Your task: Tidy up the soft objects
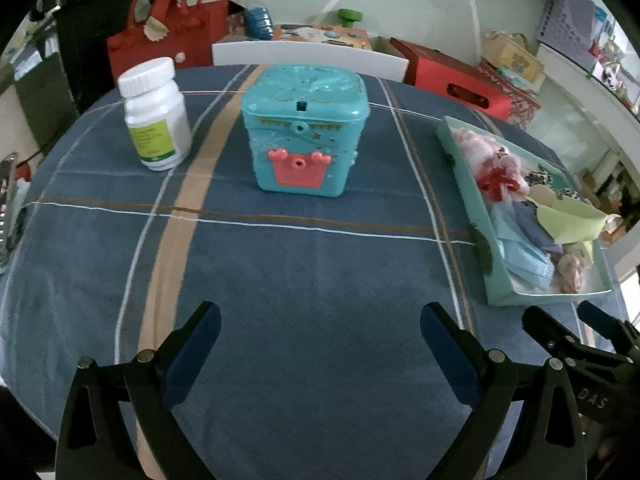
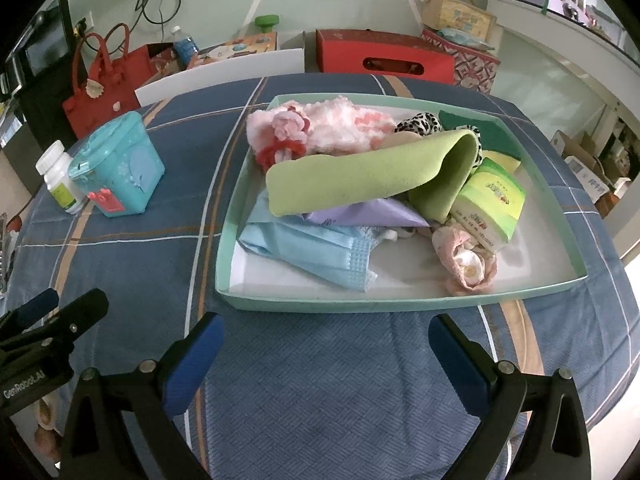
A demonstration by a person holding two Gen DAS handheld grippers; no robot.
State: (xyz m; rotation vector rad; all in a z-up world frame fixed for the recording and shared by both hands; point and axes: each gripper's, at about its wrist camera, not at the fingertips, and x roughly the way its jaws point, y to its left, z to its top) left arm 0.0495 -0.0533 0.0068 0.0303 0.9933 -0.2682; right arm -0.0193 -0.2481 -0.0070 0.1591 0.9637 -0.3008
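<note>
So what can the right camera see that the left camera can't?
Only the right camera shows the green tissue pack and leopard-print cloth inside the tray. Only the left camera shows the teal box's pink front latch straight on. Both show the tray, teal box, white bottle, blue mask and open tongs.

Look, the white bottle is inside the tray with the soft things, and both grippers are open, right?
Not quite. The white bottle stands on the tablecloth beside the blue box, outside the tray, as the left wrist view shows. Both the left gripper and right gripper are open.
</note>
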